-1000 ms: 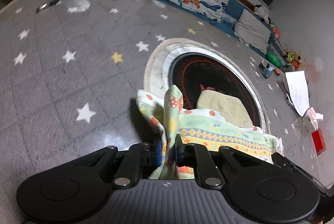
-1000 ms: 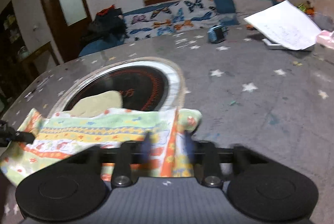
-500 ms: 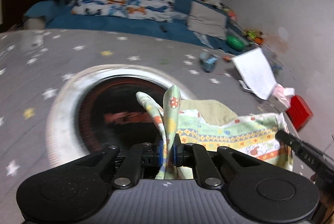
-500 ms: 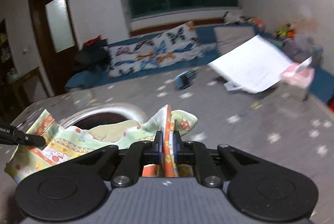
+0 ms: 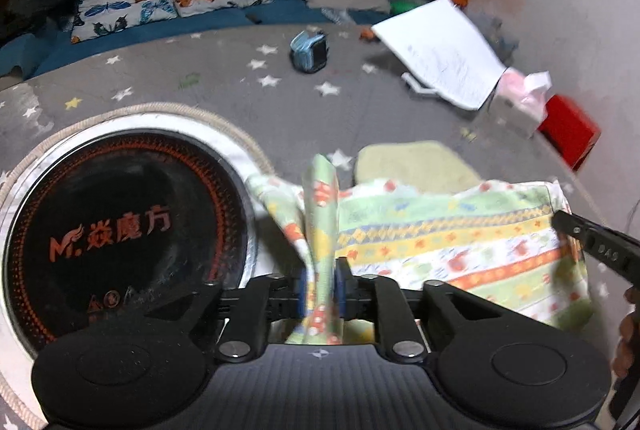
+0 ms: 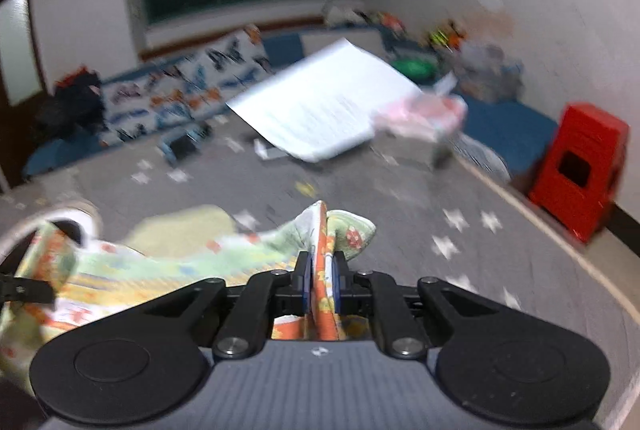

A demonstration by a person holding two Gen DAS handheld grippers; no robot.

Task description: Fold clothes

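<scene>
Patterned cloth (image 5: 448, 242) hangs stretched between both grippers, lower centre to lower right of left wrist view, over the grey star-print worktop (image 5: 200, 85). Left gripper (image 5: 320, 288) pinches a bunched corner, jaws have just been opening a bit, cloth still between them. Right gripper (image 6: 320, 288) narrow, clamped on the opposite corner. Risk: left corner slips out if the loosening goes on, so cloth sags onto the round black hotplate (image 5: 120, 226) or the beige cloth (image 5: 412, 163) and folds crooked
</scene>
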